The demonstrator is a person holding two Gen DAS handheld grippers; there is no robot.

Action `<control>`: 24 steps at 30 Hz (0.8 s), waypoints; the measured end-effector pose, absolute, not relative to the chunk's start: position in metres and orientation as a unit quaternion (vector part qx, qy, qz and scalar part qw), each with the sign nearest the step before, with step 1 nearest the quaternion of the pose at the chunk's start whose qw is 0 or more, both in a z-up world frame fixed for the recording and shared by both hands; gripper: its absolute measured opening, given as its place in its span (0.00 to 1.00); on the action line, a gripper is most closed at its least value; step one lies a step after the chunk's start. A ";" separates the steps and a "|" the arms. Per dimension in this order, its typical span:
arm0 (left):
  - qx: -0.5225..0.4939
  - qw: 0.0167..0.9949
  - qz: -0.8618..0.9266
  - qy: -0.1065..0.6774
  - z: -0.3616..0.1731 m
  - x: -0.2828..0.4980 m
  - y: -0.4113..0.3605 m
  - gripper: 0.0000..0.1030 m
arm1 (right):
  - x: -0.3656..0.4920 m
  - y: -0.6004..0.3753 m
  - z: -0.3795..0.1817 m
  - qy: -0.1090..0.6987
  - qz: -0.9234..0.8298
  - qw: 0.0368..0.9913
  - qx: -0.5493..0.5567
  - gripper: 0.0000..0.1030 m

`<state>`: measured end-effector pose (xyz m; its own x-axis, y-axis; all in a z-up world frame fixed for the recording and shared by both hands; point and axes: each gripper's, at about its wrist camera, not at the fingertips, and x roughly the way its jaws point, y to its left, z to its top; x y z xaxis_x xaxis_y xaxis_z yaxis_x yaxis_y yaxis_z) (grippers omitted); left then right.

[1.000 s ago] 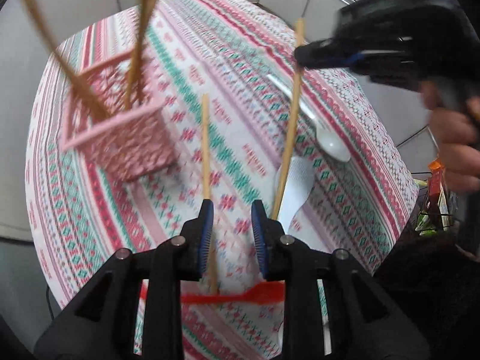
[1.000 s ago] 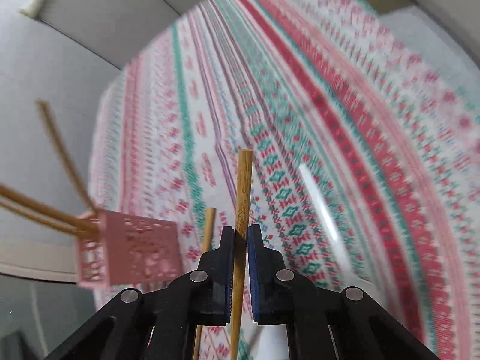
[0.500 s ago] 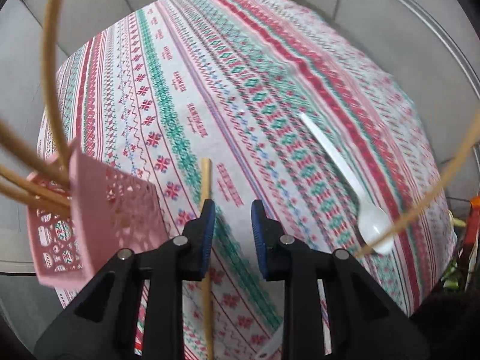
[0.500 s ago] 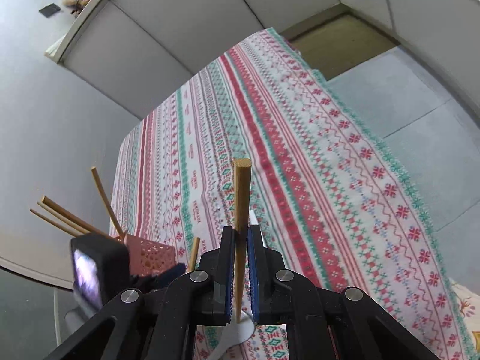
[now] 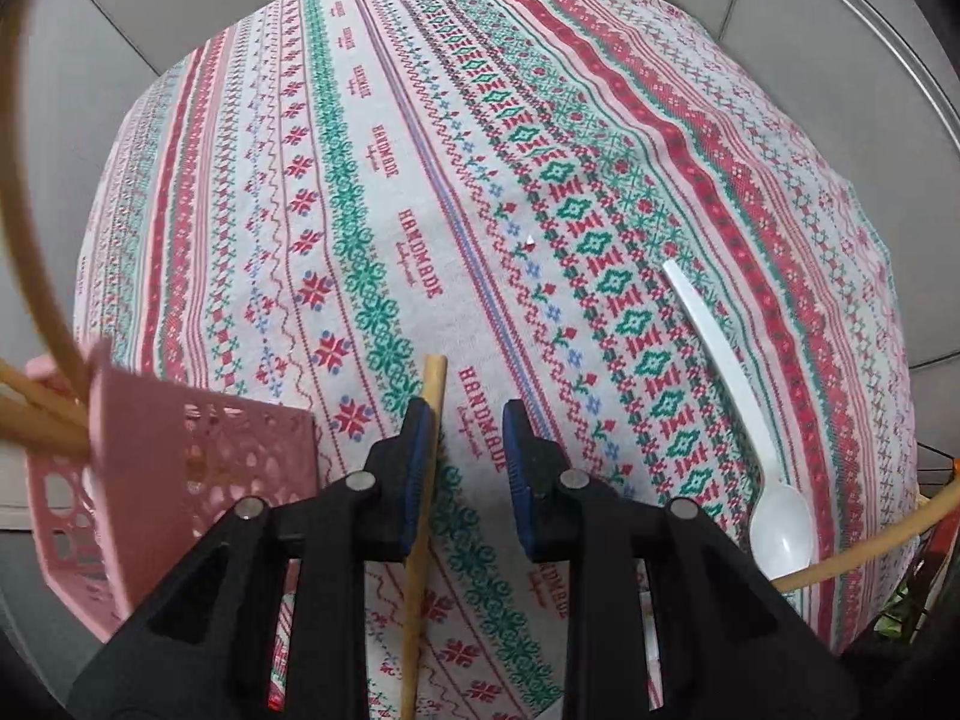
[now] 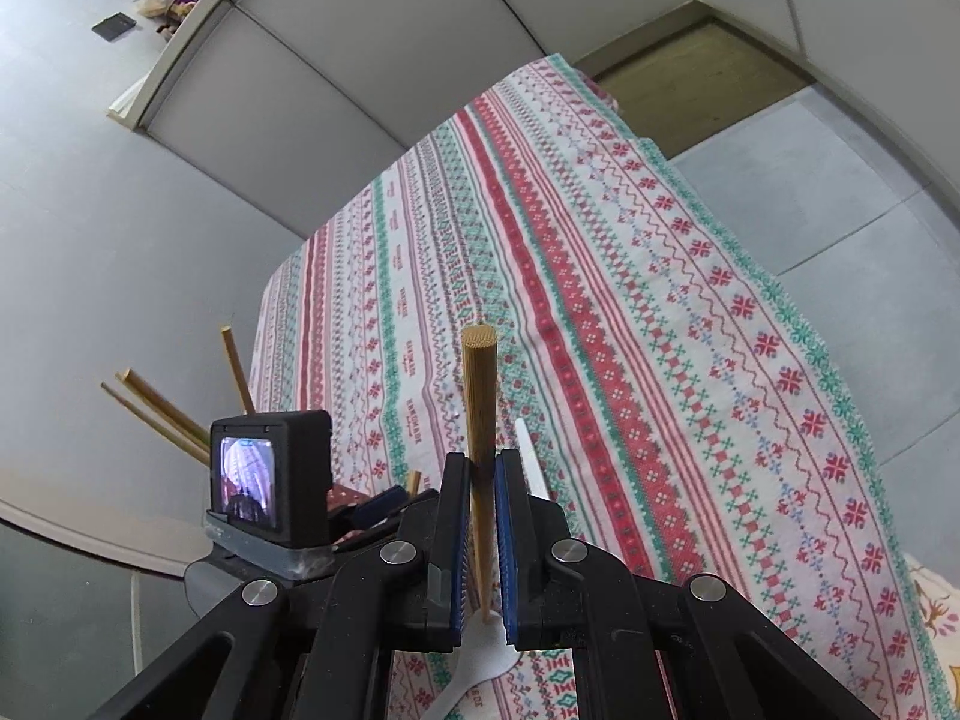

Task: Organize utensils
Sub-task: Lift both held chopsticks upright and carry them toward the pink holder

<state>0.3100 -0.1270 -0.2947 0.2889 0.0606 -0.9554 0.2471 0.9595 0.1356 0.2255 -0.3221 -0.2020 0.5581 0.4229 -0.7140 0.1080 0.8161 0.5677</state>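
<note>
Two views, listed against the striped tablecloth [image 5: 540,138] as landmark.

Left wrist view: left gripper [image 5: 465,444], fingers apart, nothing clamped. One bamboo chopstick [image 5: 427,456] lies on the cloth, passing beside the inner face of the left-hand finger; contact cannot be told. Pink lattice basket [image 5: 198,468] at the cloth's near left edge, holding several chopsticks [image 5: 36,414] that lean outward. White plastic spoon [image 5: 744,420] lies on the cloth toward its right side, bowl nearest the camera.

Right wrist view: right gripper [image 6: 480,516], fingers clamped on one upright chopstick [image 6: 480,396], raised over the cloth [image 6: 660,330]. White spoon [image 6: 480,654] on the cloth beneath the fingers. Left gripper's camera [image 6: 270,474] at left, basket sticks [image 6: 162,414] behind it.
</note>
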 end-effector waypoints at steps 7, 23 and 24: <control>0.120 0.793 -0.043 0.595 -0.292 0.300 -0.125 0.33 | 0.224 -0.317 -0.202 0.463 0.101 0.832 0.289 0.07; 0.072 0.796 -0.070 0.597 -0.301 0.301 -0.118 0.13 | 0.223 -0.317 -0.199 0.462 0.103 0.831 0.292 0.07; 0.077 0.797 -0.068 0.595 -0.300 0.300 -0.122 0.11 | 0.223 -0.317 -0.199 0.462 0.102 0.831 0.292 0.07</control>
<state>0.3002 -0.1215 -0.3001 0.2826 -0.0176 -0.9591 0.1999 0.9790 0.0409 0.2230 -0.3172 -0.1992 0.5523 0.4397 -0.7083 0.0993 0.8088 0.5796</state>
